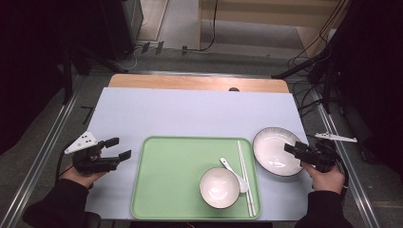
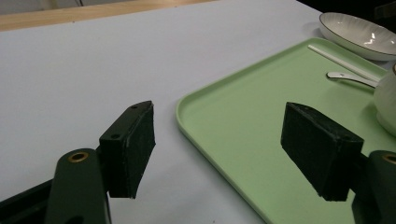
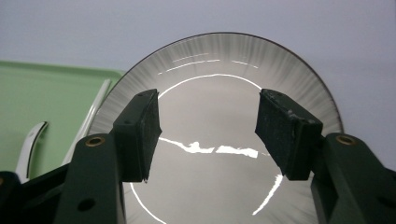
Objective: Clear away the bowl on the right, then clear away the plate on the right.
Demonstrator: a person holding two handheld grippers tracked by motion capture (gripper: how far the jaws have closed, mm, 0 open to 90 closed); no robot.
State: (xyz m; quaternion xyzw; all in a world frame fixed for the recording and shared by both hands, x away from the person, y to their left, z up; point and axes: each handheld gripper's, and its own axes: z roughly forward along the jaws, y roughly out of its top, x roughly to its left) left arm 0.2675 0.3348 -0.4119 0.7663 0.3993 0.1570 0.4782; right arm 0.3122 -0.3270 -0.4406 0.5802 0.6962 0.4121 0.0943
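Green tray [image 1: 166,175] holds bowl [image 1: 219,187], spoon [image 1: 234,170], chopsticks [image 1: 245,175].

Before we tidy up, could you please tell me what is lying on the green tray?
The green tray carries a small white bowl, a white spoon and white chopsticks. The bowl's inside looks empty; the tray beneath it is covered.

Small bowl [image 2: 386,105] cut off at edge

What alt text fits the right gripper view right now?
The right tool hangs open over a shallow white plate with a dark rim, nothing between its black pads. At left lie a green tray's corner, a spoon and chopsticks.
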